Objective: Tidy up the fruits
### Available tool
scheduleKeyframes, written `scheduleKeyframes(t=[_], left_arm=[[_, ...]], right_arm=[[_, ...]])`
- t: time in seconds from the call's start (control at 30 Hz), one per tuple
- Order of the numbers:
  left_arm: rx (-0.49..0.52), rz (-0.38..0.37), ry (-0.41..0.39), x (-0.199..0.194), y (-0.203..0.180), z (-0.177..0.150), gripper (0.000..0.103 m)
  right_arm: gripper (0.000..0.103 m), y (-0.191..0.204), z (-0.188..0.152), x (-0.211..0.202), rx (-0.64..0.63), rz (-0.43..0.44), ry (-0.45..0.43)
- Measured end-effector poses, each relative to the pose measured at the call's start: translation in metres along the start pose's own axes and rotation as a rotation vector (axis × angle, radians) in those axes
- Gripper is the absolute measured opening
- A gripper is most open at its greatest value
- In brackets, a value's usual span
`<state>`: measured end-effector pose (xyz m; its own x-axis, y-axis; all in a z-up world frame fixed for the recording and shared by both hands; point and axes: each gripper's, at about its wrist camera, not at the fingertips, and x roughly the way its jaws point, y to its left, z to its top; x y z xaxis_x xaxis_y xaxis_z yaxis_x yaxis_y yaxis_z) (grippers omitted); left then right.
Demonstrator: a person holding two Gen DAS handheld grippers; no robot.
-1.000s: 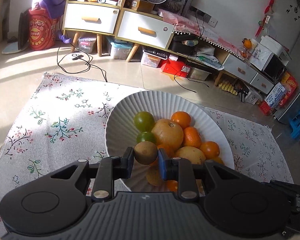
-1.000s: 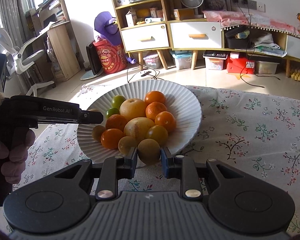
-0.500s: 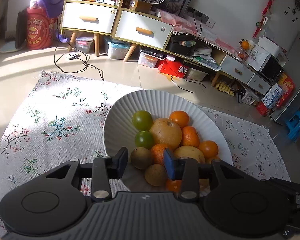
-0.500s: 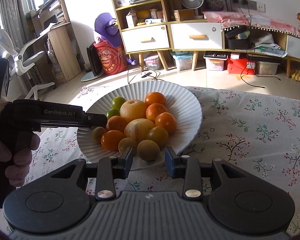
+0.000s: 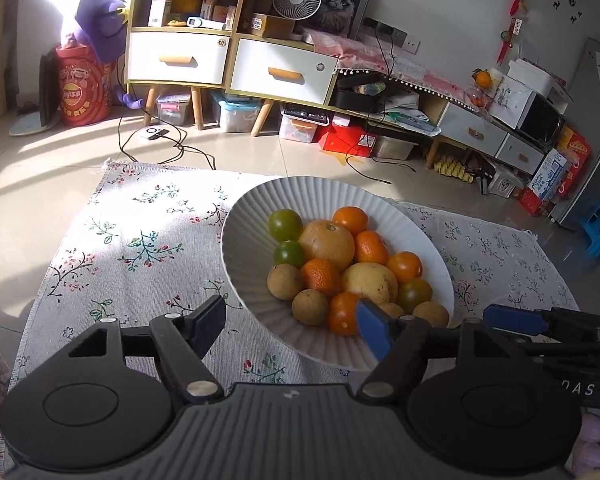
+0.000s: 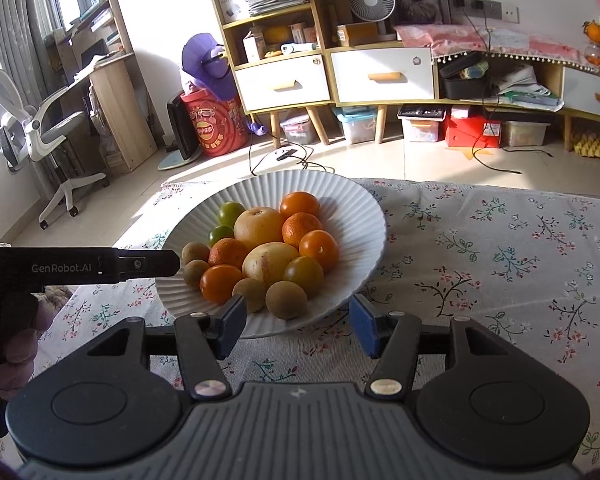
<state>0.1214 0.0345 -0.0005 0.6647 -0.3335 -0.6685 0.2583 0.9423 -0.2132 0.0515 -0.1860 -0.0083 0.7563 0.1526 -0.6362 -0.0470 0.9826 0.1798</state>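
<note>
The white bowl point(image 6: 356, 216) on the flowered cloth point(image 6: 500, 248) now holds every fruit; both the left gripper point(image 5: 290, 330) and right gripper point(image 6: 298, 322) have just opened (nothing between their jaws), each brown fruit point(image 6: 286, 300) released into the pile, so sorting looks nearly done

Left gripper point(image 5: 290, 330) with its jaws just swung wide, nothing between them. Beyond sits the white ribbed bowl point(image 5: 252, 216) on the flowered cloth point(image 5: 140, 240), piled with oranges, green citrus and small brown round fruits point(image 5: 310, 306), possibly kiwis. The other gripper's blue-tipped finger point(image 5: 514, 319) pokes in at right.
</note>
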Motion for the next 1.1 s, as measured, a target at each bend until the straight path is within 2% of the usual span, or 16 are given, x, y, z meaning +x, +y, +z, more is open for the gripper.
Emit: scheduleKeyframes(t=[0.2,0.33,0.5,0.67,0.8,0.87,1.1], left_arm=[[0.023,0.05,0.005,-0.014,-0.007,-0.015,0.081],[0.04,0.117,0.028,-0.02,-0.016,-0.029,0.092],[0.023,0.199,0.106,-0.019,-0.025,-0.04,0.092],[0.05,0.235,0.12,-0.022,-0.033,-0.05,0.092],[0.057,0.306,0.135,-0.024,-0.037,-0.056,0.092],[0.054,0.31,0.146,-0.026,-0.037,-0.059,0.092],[0.057,0.302,0.166,-0.029,-0.044,-0.067,0.092]], right_arm=[[0.072,0.0,-0.003,-0.012,-0.005,-0.037,-0.01],[0.084,-0.001,-0.004,-0.017,-0.003,-0.092,-0.008],[0.091,-0.002,-0.01,-0.022,0.01,-0.154,0.019],[0.097,0.001,-0.019,-0.027,-0.007,-0.232,0.059],[0.099,0.003,-0.026,-0.033,0.009,-0.249,0.094],[0.102,0.005,-0.031,-0.036,0.013,-0.253,0.107],[0.102,0.017,-0.041,-0.033,-0.043,-0.307,0.14]])
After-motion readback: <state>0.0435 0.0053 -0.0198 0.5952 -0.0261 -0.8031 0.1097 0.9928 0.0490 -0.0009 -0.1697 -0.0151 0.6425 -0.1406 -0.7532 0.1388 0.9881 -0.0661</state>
